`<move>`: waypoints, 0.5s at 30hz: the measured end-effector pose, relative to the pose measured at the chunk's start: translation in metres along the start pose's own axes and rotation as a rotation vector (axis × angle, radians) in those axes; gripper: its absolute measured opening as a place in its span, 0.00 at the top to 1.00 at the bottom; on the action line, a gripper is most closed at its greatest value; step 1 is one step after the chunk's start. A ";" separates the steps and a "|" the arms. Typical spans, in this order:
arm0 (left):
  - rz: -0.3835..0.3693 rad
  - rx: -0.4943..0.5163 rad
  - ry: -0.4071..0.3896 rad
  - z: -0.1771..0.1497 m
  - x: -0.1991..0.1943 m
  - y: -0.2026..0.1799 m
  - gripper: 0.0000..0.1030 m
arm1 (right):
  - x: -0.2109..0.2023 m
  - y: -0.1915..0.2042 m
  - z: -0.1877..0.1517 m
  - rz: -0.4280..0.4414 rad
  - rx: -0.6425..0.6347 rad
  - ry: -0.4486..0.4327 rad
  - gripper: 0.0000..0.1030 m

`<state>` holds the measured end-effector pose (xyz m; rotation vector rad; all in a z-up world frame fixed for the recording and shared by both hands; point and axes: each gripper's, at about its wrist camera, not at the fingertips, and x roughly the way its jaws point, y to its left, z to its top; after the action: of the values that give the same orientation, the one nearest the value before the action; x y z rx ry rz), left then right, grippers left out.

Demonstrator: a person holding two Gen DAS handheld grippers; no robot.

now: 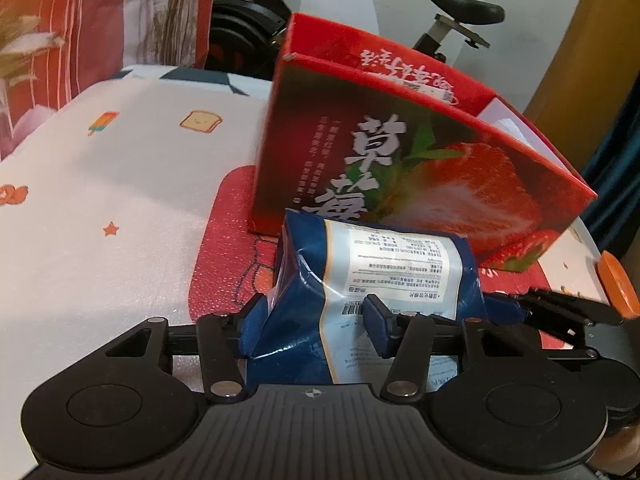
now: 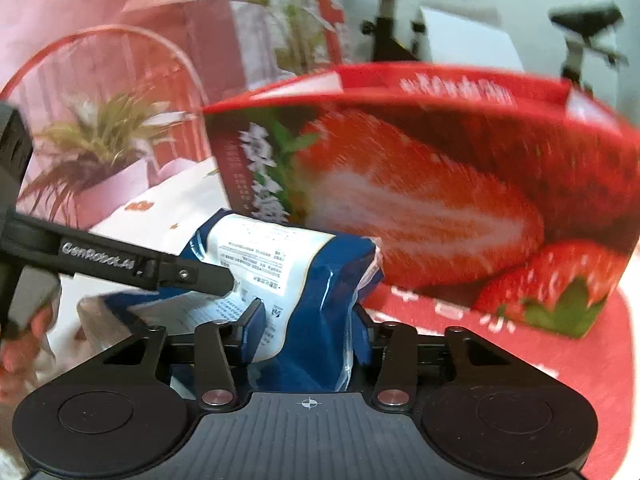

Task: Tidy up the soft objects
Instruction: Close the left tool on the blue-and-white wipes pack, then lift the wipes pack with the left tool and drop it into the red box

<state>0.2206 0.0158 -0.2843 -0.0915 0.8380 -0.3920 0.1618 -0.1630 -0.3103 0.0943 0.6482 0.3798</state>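
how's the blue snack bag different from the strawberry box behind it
The blue snack bag is soft, crinkled and glossy; the strawberry box is stiff, flat-sided card. The bag is much smaller and lies in front, gripped by both tools, while the box stands untouched with its top open. The bag is blue and white, the box red. Both carry printed text.

A black exercise bike with a padded saddle (image 1: pixel 466 7) is standing behind the white, cartoon-printed table covering (image 1: pixel 100 184), beside a tan wooden panel (image 1: pixel 592 60).
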 end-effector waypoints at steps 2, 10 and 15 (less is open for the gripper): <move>0.000 0.015 -0.014 -0.001 -0.009 -0.003 0.47 | -0.008 0.010 0.001 -0.012 -0.060 -0.019 0.62; 0.015 0.049 -0.073 -0.007 -0.040 -0.019 0.47 | -0.038 0.026 0.001 -0.020 -0.116 -0.098 0.63; 0.030 0.080 -0.090 -0.012 -0.055 -0.029 0.47 | -0.053 0.037 -0.004 -0.038 -0.177 -0.142 0.63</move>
<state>0.1697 0.0107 -0.2473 -0.0218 0.7334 -0.3902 0.1092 -0.1486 -0.2753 -0.0587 0.4733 0.3889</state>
